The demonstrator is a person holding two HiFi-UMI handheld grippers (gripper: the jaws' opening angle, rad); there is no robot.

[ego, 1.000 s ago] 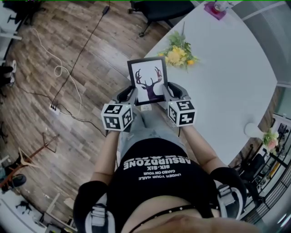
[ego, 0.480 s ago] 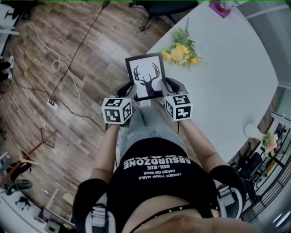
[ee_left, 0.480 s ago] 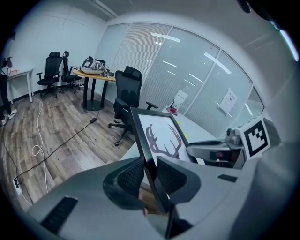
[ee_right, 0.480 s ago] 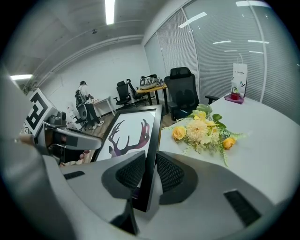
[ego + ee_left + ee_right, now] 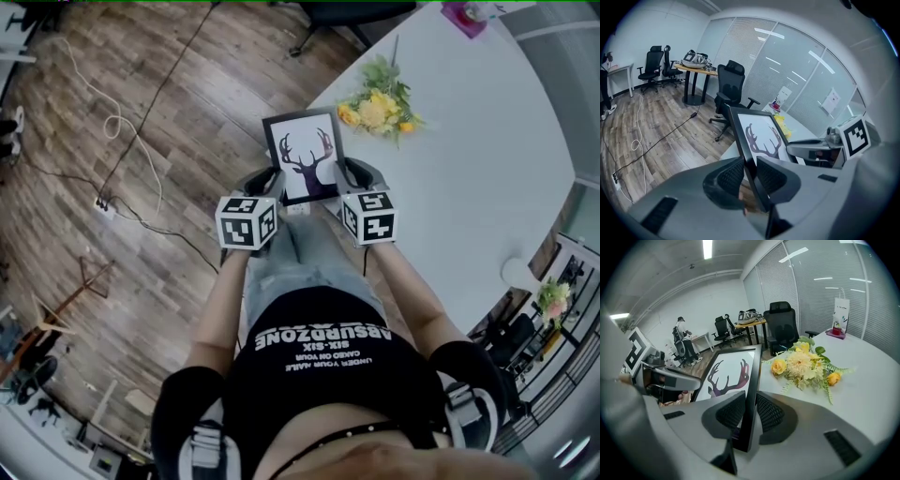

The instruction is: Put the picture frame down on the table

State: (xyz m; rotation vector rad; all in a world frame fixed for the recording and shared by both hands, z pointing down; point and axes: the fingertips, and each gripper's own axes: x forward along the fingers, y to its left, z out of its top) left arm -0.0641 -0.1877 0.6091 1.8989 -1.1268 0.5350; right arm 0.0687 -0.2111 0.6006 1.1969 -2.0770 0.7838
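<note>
Head view: black rectangular picture frame with a deer-antler print [image 5: 305,167] is held at the round white table's [image 5: 487,178] edge. Left gripper [image 5: 272,181] and right gripper [image 5: 344,175] clamp its side rails. A yellow flower bunch [image 5: 380,108] lies at its one o'clock.

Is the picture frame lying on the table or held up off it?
Held up, tilted: the left gripper and right gripper each clamp one side edge of the picture frame.

the picture frame [image 5: 305,157] sits between the left hand-held gripper [image 5: 748,174] and the right hand-held gripper [image 5: 749,414], at the bench's [image 5: 469,178] near edge. flowers [image 5: 380,108] lie on the bench just beyond it, to the right.
</note>
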